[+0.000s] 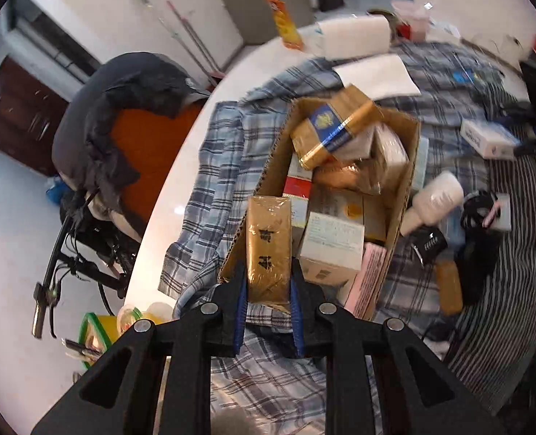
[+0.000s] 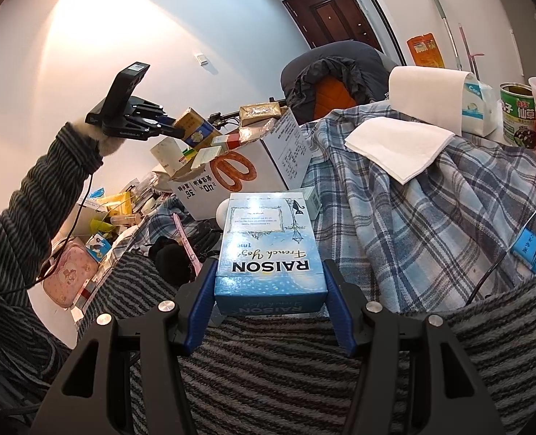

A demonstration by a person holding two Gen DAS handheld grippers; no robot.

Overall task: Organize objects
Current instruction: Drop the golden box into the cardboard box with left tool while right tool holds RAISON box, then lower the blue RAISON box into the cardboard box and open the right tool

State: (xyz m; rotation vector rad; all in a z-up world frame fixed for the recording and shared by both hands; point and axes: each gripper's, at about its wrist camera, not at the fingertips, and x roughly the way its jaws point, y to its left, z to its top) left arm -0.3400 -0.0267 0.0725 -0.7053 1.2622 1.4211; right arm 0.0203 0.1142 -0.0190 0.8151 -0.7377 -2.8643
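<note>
You are pinching the slim gold pack (image 1: 269, 250) in your left gripper (image 1: 268, 304) above the already crowded cardboard box (image 1: 405, 181), presumably seeking a gap, while your right gripper (image 2: 266, 301) is clamping the blue RAISON pack (image 2: 268, 250), waiting over the striped cloth (image 2: 268, 373).

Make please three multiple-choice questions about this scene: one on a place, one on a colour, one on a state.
1. Where does the folded white napkin lie?
A. on the checked cloth
B. inside the cardboard box
C. on the floor

2. What colour is the pack in the right claw?
A. red
B. light blue
C. green

3. What is the state of the left claw?
A. open and empty
B. shut on the gold pack
C. shut on a bottle

Answers:
1 A, the napkin rests on the checked cloth.
2 B, the pack between the pads is light blue.
3 B, both pads press the gold pack over the box.
</note>
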